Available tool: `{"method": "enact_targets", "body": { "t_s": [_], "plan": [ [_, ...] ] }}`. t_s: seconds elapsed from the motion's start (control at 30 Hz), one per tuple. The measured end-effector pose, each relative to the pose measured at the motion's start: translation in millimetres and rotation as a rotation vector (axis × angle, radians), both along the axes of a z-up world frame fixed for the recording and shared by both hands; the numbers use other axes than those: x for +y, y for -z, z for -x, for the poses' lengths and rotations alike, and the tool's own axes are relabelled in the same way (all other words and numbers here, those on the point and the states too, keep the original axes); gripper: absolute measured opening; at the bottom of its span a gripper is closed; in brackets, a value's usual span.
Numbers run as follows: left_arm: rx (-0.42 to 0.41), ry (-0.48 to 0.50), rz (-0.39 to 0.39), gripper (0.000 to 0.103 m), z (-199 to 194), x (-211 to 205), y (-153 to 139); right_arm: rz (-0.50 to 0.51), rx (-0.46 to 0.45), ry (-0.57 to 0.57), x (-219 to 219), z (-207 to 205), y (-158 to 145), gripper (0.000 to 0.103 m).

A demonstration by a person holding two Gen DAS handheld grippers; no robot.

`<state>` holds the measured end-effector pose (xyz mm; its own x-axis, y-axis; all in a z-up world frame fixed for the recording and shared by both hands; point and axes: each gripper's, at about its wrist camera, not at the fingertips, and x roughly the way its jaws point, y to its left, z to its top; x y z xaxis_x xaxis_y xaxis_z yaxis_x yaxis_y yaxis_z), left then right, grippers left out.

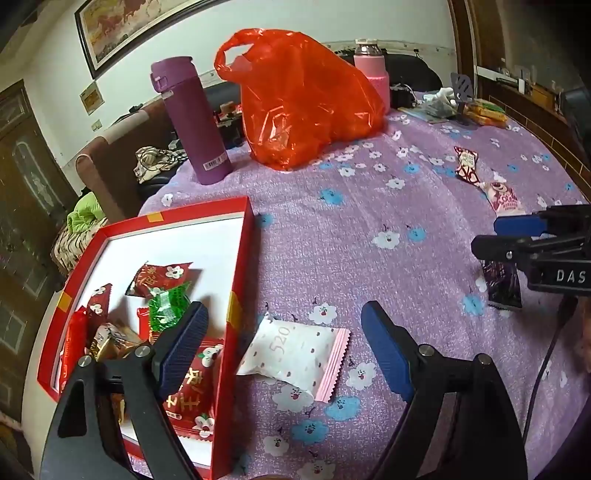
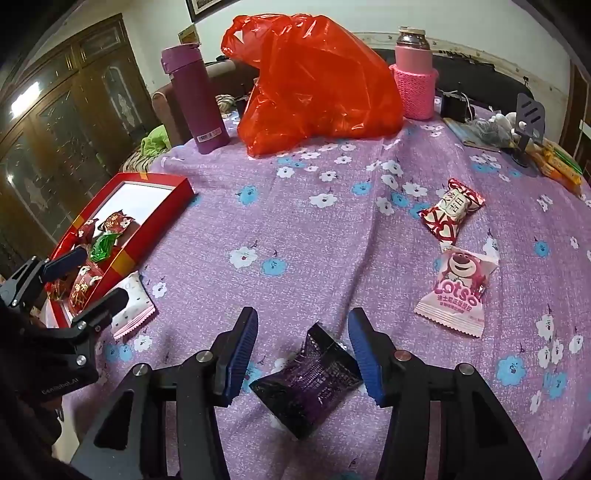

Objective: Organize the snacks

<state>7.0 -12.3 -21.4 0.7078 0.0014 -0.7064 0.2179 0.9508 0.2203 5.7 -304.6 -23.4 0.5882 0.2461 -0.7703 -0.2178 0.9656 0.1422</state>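
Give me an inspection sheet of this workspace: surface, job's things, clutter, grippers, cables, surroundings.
Surface: purple floral tablecloth, wrinkled.
Job's things: red box holding several wrapped snacks; white 520 packet just outside its wall; dark purple packet; Lotso packet and heart-print candy loose on the cloth.
Clutter: red plastic bag, purple flask, pink bottle in knitted sleeve, phone stand.
Grippers: left gripper open, over the box edge and the 520 packet; right gripper open, astride the dark purple packet, with a gap to at least one pad.
Cables: one dark cable by the right gripper.
Surroundings: wooden cabinet, framed picture.
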Motion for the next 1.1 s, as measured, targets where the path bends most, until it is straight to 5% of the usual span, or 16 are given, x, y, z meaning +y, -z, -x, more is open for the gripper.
{"method": "enact_targets", "body": {
  "t_s": [1.1],
  "plan": [
    [0.076, 0.062, 0.053, 0.085, -1, -35, 10, -0.03, 0.026, 0.038, -9, -4, -3, 0.055]
  ]
}}
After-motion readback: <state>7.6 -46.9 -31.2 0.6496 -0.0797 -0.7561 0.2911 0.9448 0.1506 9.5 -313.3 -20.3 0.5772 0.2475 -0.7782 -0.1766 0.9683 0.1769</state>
